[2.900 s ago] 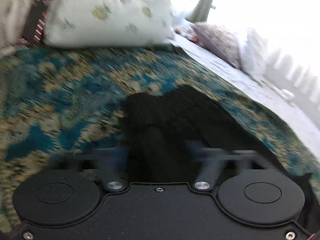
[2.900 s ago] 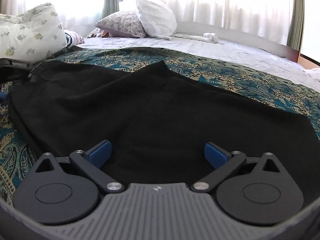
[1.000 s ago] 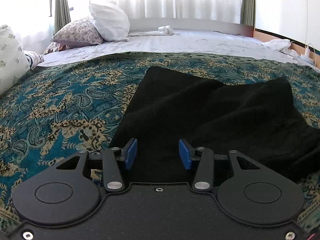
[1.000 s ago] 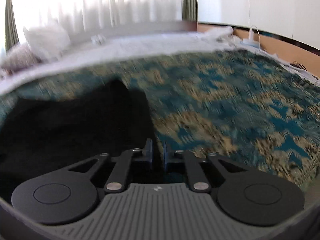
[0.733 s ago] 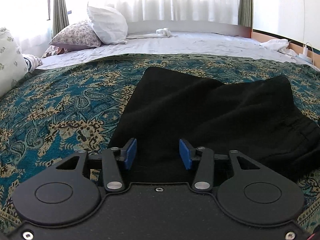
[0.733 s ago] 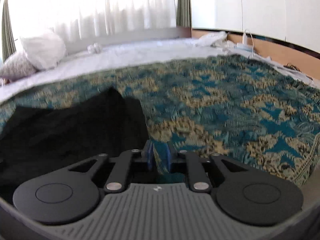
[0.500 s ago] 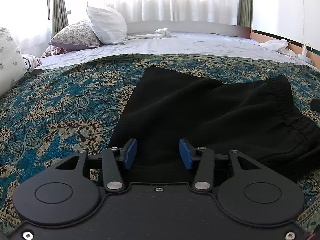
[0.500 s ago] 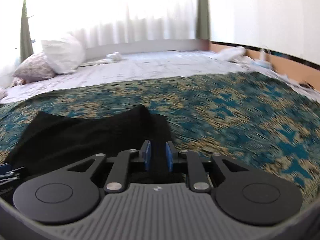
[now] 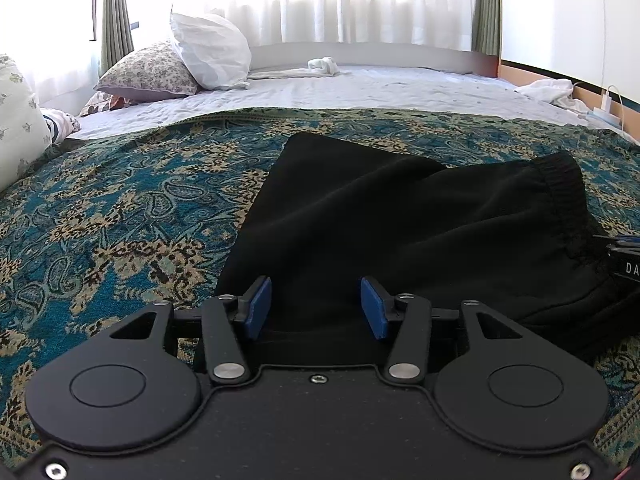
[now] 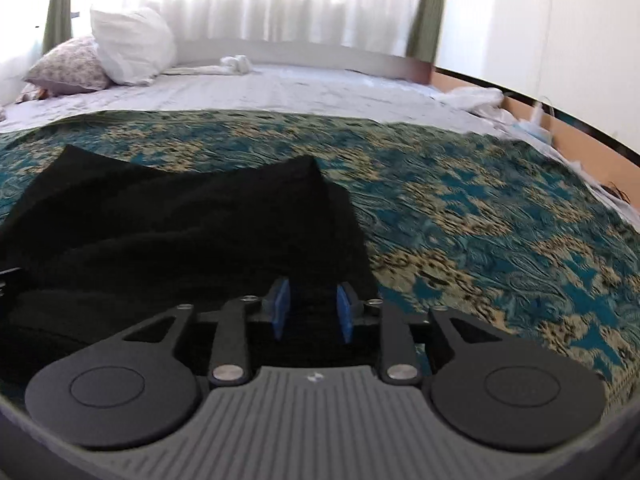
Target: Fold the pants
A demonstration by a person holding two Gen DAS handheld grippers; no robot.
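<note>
Pants folded into a compact stack on the bedspread; both tongs letting go.

The left gripper (image 9: pixel 316 307) is over the near left edge of the black pants (image 9: pixel 400 220), jaws opening, pads clear of the cloth. The right gripper (image 10: pixel 309 309) is at the near right corner, jaws opening, cloth beneath them unpinched. Bedspread (image 9: pixel 120 208) surrounds the stack. Judged nearly done; perhaps only smoothing remains.

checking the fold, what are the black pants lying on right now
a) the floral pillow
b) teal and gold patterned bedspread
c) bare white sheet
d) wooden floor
b: in both wrist views the black pants lie folded on the teal and gold patterned bedspread; the white sheet and floral pillow sit farther back.
</note>
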